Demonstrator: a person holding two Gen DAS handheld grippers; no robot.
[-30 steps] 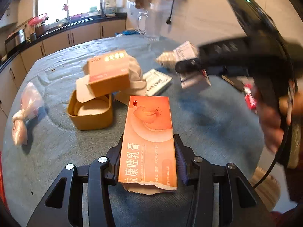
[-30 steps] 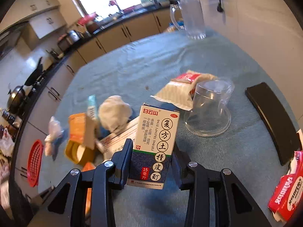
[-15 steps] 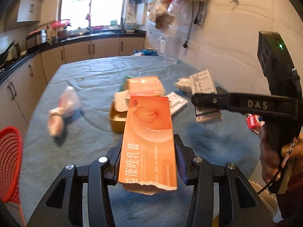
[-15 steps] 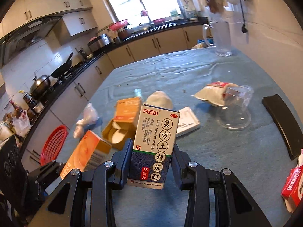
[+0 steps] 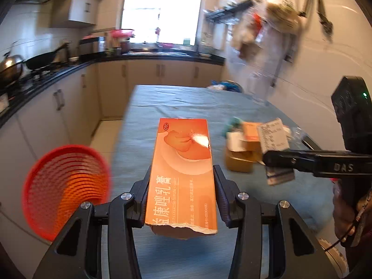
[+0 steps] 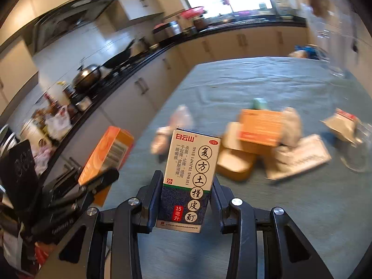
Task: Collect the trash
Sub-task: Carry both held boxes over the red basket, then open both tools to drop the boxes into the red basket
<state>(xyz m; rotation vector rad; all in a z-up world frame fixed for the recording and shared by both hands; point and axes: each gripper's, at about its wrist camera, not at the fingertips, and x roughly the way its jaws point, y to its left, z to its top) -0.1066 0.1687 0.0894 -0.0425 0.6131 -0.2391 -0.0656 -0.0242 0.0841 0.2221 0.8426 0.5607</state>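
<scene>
Jaws clamped both sides: left gripper (image 5: 181, 183) on orange carton (image 5: 182, 172), right gripper (image 6: 187, 191) on white-blue box (image 6: 189, 176); carry step (next: release over red basket (image 5: 65, 190)).

Bright window (image 5: 160, 11) – cream cabinets (image 5: 160, 72), black countertop (image 5: 58, 69).

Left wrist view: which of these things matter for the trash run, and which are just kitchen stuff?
Job:
orange box in left claw
white box in right claw
red basket
box pile on table

Lying about:
wok
pot
hanging bags
</scene>
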